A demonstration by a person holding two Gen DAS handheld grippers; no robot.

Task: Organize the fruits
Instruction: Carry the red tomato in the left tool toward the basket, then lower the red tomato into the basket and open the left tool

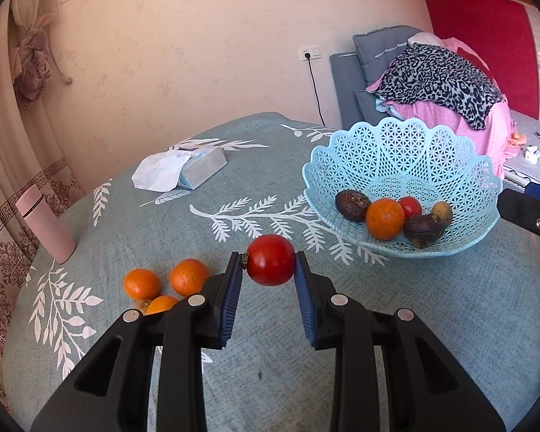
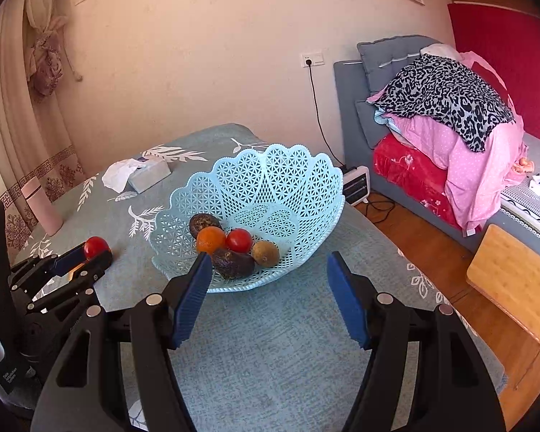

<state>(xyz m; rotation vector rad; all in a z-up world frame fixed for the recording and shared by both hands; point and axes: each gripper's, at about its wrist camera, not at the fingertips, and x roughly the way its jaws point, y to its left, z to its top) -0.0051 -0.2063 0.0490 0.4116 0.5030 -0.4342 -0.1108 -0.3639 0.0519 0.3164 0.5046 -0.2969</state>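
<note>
Now left tongs (image 1: pixel 270 264) pinch tomato (image 1: pixel 271 260); right tongs (image 2: pixel 270 270) gape.

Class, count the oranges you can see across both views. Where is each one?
4: one orange in the blue basket, and three oranges clustered on the tablecloth left of the left gripper's fingers. More may be hidden.

a tissue box (image 1: pixel 202 167) with a white tissue pulled up lies on the table (image 1: pixel 255 342) at 11 o'clock. a pink bottle (image 1: pixel 46 224) stands at 9 o'clock. at 2 o'clock, a leopard-print cloth (image 2: pixel 446 99) tops pink bedding (image 2: pixel 468 165).
</note>
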